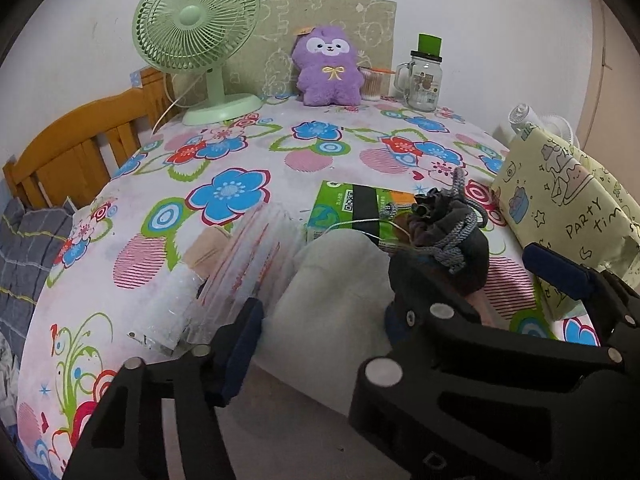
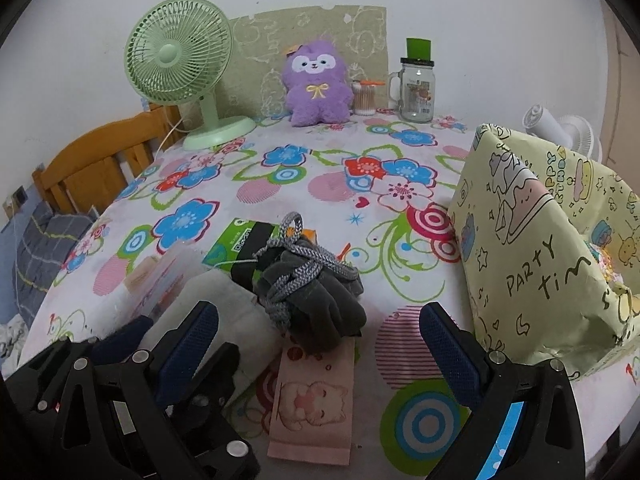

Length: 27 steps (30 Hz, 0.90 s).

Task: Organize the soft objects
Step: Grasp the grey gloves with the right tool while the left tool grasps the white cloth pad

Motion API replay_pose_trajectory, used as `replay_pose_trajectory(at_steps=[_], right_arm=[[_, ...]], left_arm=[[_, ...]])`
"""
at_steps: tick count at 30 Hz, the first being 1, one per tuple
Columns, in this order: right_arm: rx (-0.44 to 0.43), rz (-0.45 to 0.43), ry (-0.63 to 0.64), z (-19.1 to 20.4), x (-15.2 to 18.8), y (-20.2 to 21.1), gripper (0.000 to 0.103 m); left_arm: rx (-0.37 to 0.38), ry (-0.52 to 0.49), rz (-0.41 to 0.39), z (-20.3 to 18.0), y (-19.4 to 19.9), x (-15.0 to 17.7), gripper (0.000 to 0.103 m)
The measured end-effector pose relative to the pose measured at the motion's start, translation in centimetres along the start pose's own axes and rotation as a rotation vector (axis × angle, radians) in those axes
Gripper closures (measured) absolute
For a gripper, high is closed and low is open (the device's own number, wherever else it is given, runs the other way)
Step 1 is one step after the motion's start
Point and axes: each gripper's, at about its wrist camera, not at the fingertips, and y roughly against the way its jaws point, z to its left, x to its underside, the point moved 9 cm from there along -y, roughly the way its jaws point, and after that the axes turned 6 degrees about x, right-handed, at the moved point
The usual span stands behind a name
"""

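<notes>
A grey drawstring pouch (image 2: 316,292) with a braided cord lies near the front of the flowered table, on a pink tissue pack (image 2: 312,404) and against a white soft bundle (image 2: 224,304). A green tissue pack (image 2: 244,240) lies just behind it. My right gripper (image 2: 320,344) is open, its jaws on either side of the pouch's near end. My left gripper (image 1: 384,304) is open around the white bundle (image 1: 336,292); the right gripper's arm crosses in front. The pouch (image 1: 452,232) shows there too. A purple plush toy (image 2: 316,84) sits at the back.
A green desk fan (image 2: 180,64) stands back left. A glass mug jar (image 2: 416,88) and a cotton-swab jar (image 2: 364,98) stand back right. A yellow "party time" bag (image 2: 548,256) stands at the right. A clear plastic bag (image 1: 224,276) lies left. A wooden bed frame (image 1: 80,148) borders the left.
</notes>
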Motion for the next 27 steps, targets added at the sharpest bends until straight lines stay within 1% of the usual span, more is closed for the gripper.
replay_pose_trajectory(at_steps=[4, 6, 8, 10, 11, 14, 20, 27], right_arm=[[-0.013, 0.005, 0.009, 0.5, -0.1, -0.4, 0.011], [-0.043, 0.017, 0.008, 0.9, -0.1, -0.6, 0.016], [-0.057, 0.032, 0.002, 1.1, 0.0, -0.9, 0.023], [-0.059, 0.041, -0.004, 1.1, 0.1, -1.1, 0.028], [-0.058, 0.045, -0.006, 1.1, 0.2, -1.1, 0.037], [-0.076, 0.077, 0.007, 1.3, 0.5, -1.5, 0.058], [-0.078, 0.075, 0.035, 1.4, 0.6, -1.0, 0.067], [-0.080, 0.065, 0.046, 1.0, 0.6, -0.1, 0.071]], left_arm=[[0.001, 0.004, -0.001, 0.2, 0.1, 0.0, 0.049], [0.002, 0.011, -0.001, 0.3, 0.1, 0.0, 0.054], [0.003, 0.015, -0.001, 0.5, 0.1, 0.0, 0.056], [-0.001, 0.015, -0.002, 0.5, 0.1, 0.0, 0.059], [-0.002, 0.014, -0.004, 0.5, 0.1, 0.0, 0.060], [-0.009, 0.002, -0.006, 0.5, 0.2, 0.0, 0.062], [-0.016, -0.010, -0.009, 0.3, 0.6, 0.0, 0.066], [-0.029, -0.014, -0.016, 0.0, 1.1, 0.1, 0.071]])
